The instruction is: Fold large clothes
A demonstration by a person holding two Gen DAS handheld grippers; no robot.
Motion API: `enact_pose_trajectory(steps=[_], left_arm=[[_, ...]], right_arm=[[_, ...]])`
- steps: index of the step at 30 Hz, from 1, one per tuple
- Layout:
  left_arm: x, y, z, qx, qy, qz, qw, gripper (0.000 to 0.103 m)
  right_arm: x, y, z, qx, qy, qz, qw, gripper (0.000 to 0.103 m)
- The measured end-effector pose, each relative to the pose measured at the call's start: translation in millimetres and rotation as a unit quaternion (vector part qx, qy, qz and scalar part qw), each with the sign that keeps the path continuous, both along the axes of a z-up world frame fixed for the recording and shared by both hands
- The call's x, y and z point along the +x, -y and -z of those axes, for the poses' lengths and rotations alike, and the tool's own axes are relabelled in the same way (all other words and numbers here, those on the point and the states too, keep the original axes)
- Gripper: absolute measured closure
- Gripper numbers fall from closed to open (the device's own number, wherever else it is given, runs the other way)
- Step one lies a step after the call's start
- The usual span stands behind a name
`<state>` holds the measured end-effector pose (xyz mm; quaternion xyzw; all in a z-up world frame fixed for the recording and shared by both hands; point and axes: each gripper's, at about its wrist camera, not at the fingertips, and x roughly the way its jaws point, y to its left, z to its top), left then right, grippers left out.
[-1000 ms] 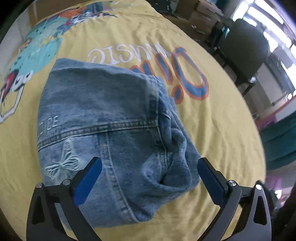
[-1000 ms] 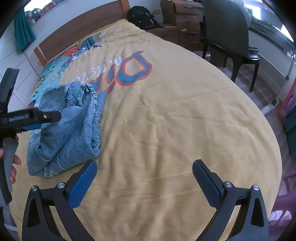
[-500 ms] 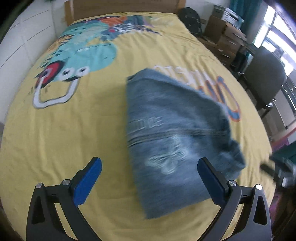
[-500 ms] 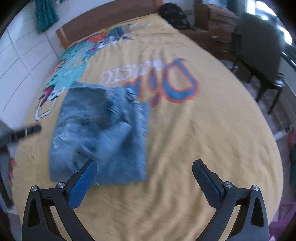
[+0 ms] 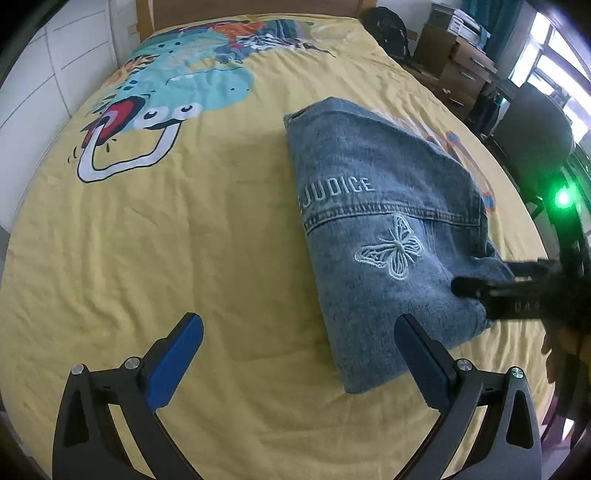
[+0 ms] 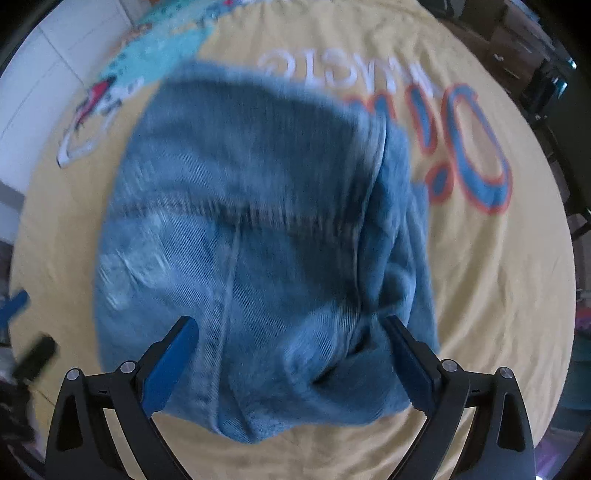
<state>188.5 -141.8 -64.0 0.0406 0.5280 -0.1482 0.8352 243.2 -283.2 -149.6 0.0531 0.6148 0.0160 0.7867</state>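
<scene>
On a bed spread with a yellow printed cover (image 5: 192, 236), a folded blue denim jacket (image 5: 384, 236) lies right of centre in the left wrist view, its back panel up, showing pale lettering and a white embroidered butterfly (image 5: 391, 251). At the upper left of that frame a turquoise cartoon print (image 5: 184, 92) covers the bedspread below a wooden headboard (image 5: 251, 7). Along the bottom edge, the left gripper (image 5: 299, 354) has its blue-padded fingers (image 5: 173, 365) spread wide with nothing between them; its left finger sits over bare yellow cloth and its right finger overlaps the jacket's lower edge in the picture, though contact cannot be told. At the right edge of the frame the black right gripper (image 5: 517, 288) reaches in over the jacket's lower right corner, a green light (image 5: 563, 197) glowing above it, with a dark office chair (image 5: 535, 122) and cardboard boxes (image 5: 454, 55) behind at the upper right.

In the right wrist view, blurred by motion, the same denim jacket (image 6: 258, 229) fills the centre of the frame. The right gripper (image 6: 291, 358) at the bottom has its fingers (image 6: 166, 369) wide apart, framing the jacket's near edge and gripping nothing. At the far left edge a blurred blue and black part (image 6: 22, 332) of the left gripper shows. Large blue and orange lettering (image 6: 469, 144) on the bedspread runs across the upper right.
</scene>
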Motion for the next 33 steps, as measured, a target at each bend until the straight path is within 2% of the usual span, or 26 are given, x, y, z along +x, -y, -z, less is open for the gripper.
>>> enact_pose_trajectory(steps=[5, 8, 9, 13, 16, 20, 23, 25, 28, 33], left_arm=[[-3.2, 7.5, 5.7, -0.002, 0.002, 0.018, 0.9998, 0.001], [-4.0, 9.7, 8.2, -0.011, -0.002, 0.021, 0.9997, 0.001], [-4.4, 10.1, 8.6, -0.012, -0.002, 0.021, 0.9997, 0.001], [-4.0, 9.6, 7.5, -0.009, -0.001, 0.024, 0.9997, 0.001], [-3.1, 7.5, 4.0, -0.009, 0.004, 0.023, 0.9997, 0.001], [-3.9, 6.4, 0.3, -0.01, 0.013, 0.021, 0.9997, 0.001], [-3.7, 5.3, 1.1, -0.013, 0.011, 0.017, 0.9997, 0.001], [-3.7, 5.2, 2.5, -0.013, 0.007, 0.017, 0.9997, 0.001], [-3.7, 5.5, 3.0, -0.01, 0.007, 0.02, 0.9997, 0.001], [-5.6, 5.3, 2.3, -0.017, 0.008, 0.019, 0.9996, 0.001]], right_arm=[[-31.6, 39.3, 15.1, 0.064, 0.012, 0.052, 0.997, 0.008], [-43.8, 45.6, 19.1, 0.099, 0.022, 0.059, 0.993, 0.028], [-45.7, 42.0, 17.2, 0.117, 0.026, 0.05, 0.991, 0.048], [-46.5, 15.9, 3.0, 0.069, 0.041, 0.012, 0.997, 0.066], [-53.6, 17.3, -8.9, 0.073, 0.064, 0.01, 0.995, 0.073], [-74.8, 35.7, -15.0, 0.094, 0.084, 0.027, 0.992, 0.074], [-77.8, 46.7, 10.7, 0.105, 0.052, 0.047, 0.992, 0.072], [-79.9, 52.5, 15.2, 0.122, 0.049, 0.064, 0.989, 0.064], [-80.2, 53.8, 4.3, 0.099, 0.05, 0.071, 0.991, 0.047], [-71.0, 58.6, -32.7, 0.055, 0.076, 0.069, 0.993, 0.046]])
